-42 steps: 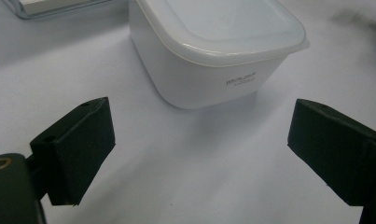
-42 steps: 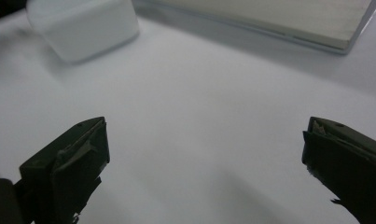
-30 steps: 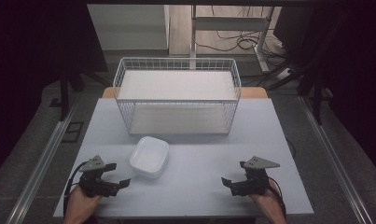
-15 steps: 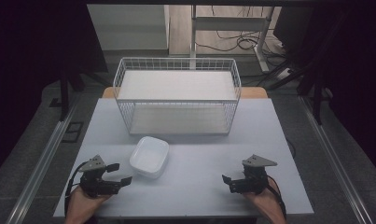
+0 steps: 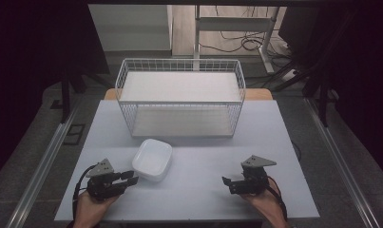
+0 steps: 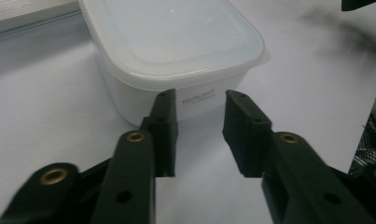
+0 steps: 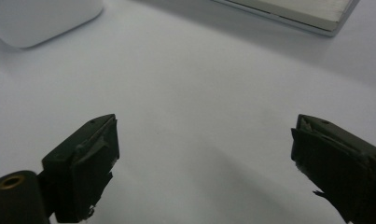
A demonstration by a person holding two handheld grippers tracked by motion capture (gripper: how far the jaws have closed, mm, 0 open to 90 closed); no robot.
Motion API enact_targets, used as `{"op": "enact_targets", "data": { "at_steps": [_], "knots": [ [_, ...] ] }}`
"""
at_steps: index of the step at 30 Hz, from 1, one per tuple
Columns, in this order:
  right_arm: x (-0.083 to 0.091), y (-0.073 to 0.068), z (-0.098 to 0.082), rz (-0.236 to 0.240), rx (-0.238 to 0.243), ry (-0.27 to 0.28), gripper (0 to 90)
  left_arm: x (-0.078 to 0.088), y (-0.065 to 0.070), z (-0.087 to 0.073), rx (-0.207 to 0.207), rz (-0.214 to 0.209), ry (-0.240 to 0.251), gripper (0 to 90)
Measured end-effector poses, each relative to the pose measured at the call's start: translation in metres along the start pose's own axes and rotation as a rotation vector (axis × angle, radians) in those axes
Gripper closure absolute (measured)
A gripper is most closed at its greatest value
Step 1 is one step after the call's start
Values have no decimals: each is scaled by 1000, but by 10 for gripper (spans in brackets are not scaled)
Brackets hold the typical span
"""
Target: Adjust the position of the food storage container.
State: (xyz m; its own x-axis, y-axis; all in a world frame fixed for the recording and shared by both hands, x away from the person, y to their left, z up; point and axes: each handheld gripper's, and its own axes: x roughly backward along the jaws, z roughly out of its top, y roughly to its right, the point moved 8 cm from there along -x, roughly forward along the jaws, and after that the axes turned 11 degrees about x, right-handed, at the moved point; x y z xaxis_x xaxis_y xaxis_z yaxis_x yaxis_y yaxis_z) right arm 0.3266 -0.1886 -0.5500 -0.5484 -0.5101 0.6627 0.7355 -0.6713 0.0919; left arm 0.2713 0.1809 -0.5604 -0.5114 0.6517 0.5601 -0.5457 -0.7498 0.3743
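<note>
From above, I am seeing the white plastic tub (image 5: 152, 160) sitting lid-on at the near-left of the table (image 5: 274, 128), just in front of the wire basket (image 5: 180, 97). I am holding the left gripper (image 5: 132, 178) just beside the tub's near-left corner and the right gripper (image 5: 225, 182) well apart from it, over bare tabletop.

Along the left gripper (image 6: 199, 105), I am looking at the tub (image 6: 176, 46) directly ahead, its label wall just past the fingertips (image 6: 166, 100). Its jaws have just been closing; a narrow gap remains, nothing is between them, and the pads are touching nothing. I judge this gap too narrow for the tub, so reopening is required before any grasp.

Along the right gripper (image 7: 202, 135), the jaws have just been closing slightly yet are standing wide and empty; a tub corner (image 7: 36, 18) is showing far off.
</note>
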Motion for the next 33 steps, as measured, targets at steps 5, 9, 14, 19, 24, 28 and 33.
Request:
{"op": "enact_targets", "data": {
  "at_steps": [5,9,14,19,24,28,33],
  "knots": [
    [-2,-4,8,23,-12,7,174,-5,-1,1,13,0,-10,776],
    [-6,-9,18,43,-4,27,255,-11,1,2,8,10,-27,849],
    [-10,-14,27,68,7,35,378,-13,0,3,31,15,-28,890],
    [-18,-19,37,115,40,31,550,-14,-1,4,45,10,-30,898],
    [-34,-22,53,146,82,27,702,-17,1,1,28,35,-60,898],
    [-50,-23,69,178,84,41,787,-19,-7,0,52,64,-68,898],
    [-77,-28,89,194,101,49,866,-22,-15,1,65,88,-76,898]
  ]
}}
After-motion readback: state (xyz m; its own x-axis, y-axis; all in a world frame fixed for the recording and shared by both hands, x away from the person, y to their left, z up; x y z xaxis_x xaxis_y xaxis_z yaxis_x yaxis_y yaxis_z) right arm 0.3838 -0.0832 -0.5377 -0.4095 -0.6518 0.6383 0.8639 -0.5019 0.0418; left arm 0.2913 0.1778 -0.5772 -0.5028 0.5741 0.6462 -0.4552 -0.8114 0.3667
